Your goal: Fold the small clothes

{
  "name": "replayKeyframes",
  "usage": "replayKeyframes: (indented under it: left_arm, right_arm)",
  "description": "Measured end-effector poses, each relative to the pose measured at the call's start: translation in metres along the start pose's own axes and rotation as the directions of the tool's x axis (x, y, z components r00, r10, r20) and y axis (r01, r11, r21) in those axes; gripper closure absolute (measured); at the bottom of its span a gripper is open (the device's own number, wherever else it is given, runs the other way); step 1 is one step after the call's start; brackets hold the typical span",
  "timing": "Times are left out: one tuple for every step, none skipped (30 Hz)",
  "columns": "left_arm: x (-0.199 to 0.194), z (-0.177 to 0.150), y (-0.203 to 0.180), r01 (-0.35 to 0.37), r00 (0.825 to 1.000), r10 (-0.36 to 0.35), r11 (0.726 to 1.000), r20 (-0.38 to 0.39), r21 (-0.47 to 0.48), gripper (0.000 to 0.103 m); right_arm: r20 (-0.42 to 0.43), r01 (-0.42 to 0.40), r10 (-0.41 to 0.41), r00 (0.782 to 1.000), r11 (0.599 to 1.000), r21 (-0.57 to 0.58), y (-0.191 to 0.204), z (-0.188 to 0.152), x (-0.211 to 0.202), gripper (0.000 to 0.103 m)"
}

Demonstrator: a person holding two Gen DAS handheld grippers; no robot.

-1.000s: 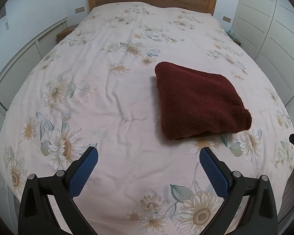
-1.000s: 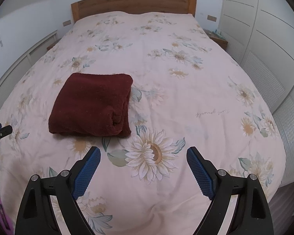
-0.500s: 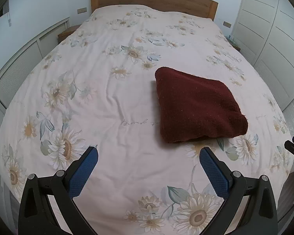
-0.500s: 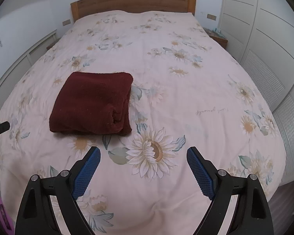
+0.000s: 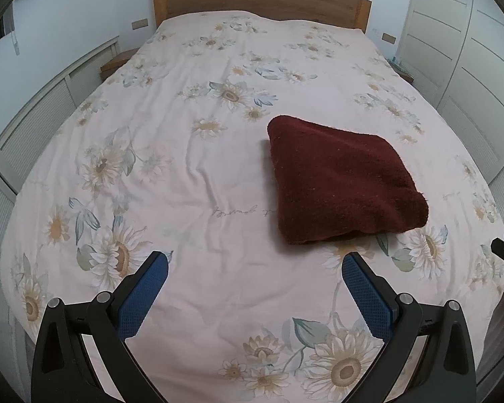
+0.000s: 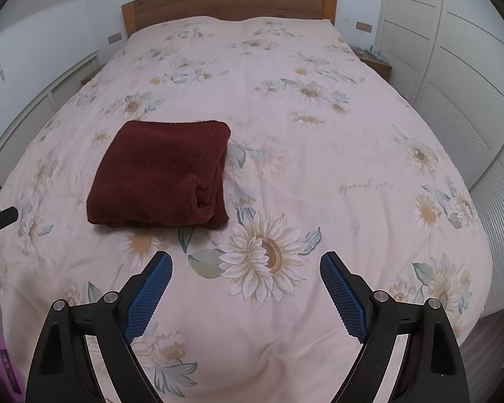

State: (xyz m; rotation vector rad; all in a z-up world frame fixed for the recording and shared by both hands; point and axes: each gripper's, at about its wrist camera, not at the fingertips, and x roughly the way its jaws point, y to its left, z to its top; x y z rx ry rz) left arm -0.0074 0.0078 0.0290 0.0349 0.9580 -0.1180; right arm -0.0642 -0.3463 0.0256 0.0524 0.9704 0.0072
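Folded dark-red cloth [image 5: 342, 181] on a bed [image 5: 191, 174], both grippers released.

The cloth [image 6: 164, 174] lies flat on the sunflower-print cover — a thick folded square, its rolled fold edge facing the right side of the bed. The left gripper [image 5: 254, 277] hovers above the near part of the cover, jaws spread wide and holding nothing; the cloth sits ahead of it and to its right. The right gripper [image 6: 246, 273] is likewise spread and empty, with the cloth ahead and to its left. Neither gripper touches the cloth. A wooden headboard [image 6: 228, 1] stands at the far end — white cupboards [image 6: 460, 67] line the right wall.
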Motion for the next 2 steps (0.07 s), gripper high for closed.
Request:
replayKeyframes:
  left_arm:
    - [0.0001,-0.0003,-0.0003,-0.003,1.0,0.003,1.0,-0.002,0.002,0.001]
    - [0.0001,-0.0004,0.0,-0.003,1.0,0.003,1.0,-0.003,0.002,0.001]
  right_arm:
    - [-0.001,-0.001,0.001,1.0,1.0,0.001,0.0001,-0.0003,0.0003,0.012]
    - [-0.002,-0.001,0.001,1.0,1.0,0.003,0.0001,-0.0007,0.0005,0.012]
